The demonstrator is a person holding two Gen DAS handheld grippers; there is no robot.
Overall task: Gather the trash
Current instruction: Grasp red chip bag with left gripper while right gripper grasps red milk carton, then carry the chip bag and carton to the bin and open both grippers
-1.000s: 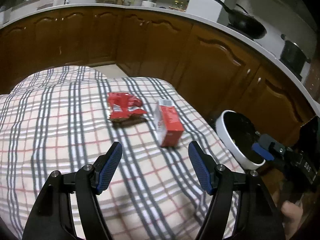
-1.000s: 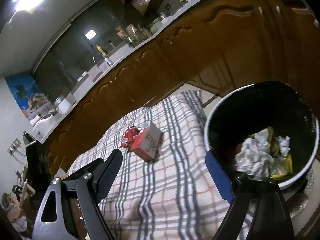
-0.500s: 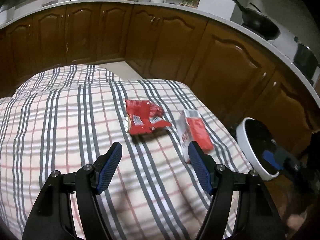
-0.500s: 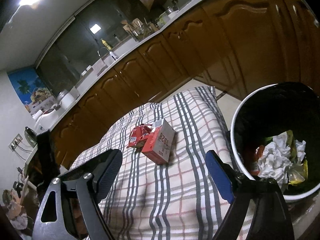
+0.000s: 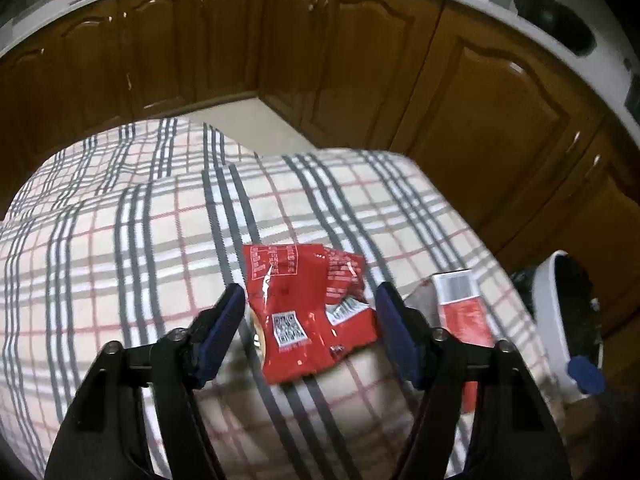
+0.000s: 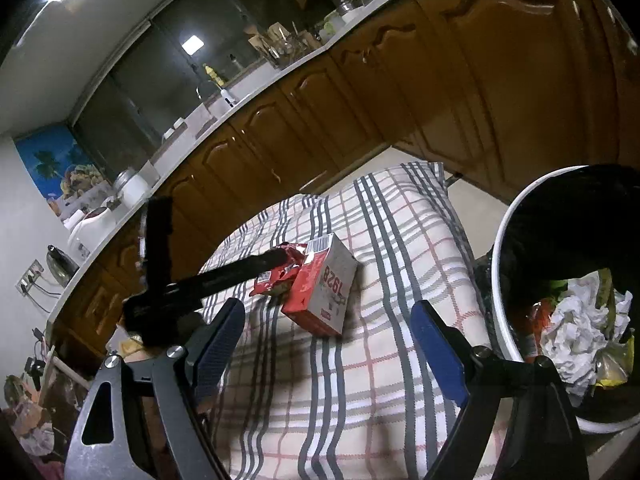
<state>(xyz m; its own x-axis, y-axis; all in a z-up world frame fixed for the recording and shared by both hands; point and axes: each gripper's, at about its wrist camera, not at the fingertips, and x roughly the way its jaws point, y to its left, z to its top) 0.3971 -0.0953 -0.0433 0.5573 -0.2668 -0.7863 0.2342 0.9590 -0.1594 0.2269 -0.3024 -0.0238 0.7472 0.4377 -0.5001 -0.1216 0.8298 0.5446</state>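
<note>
Both claws apart: left claw [image 5: 310, 312] straddling red wrapper [image 5: 308, 312]; right claw [image 6: 328, 332] empty beside bin [image 6: 500, 280].

Glossy crinkled foil wrapper [image 5: 308, 312]; matt card box [image 6: 326, 286]; soft woven cloth [image 5: 120, 264]; lacquered wood cabinets [image 5: 360, 68]; crumpled paper [image 6: 576, 336].

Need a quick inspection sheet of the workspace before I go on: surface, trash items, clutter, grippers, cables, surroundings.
Surface: plaid cloth, wrinkled.
Job's things: crumpled red foil wrapper and red-and-white carton on the cloth; white-rimmed bin beside it holds crumpled paper.
Clutter: nothing seen.
Grippers: left gripper open, fingers either side of the wrapper; right gripper open, empty.
Cables: nothing seen on cloth.
Surroundings: brown wooden cabinets, cluttered counter.
</note>
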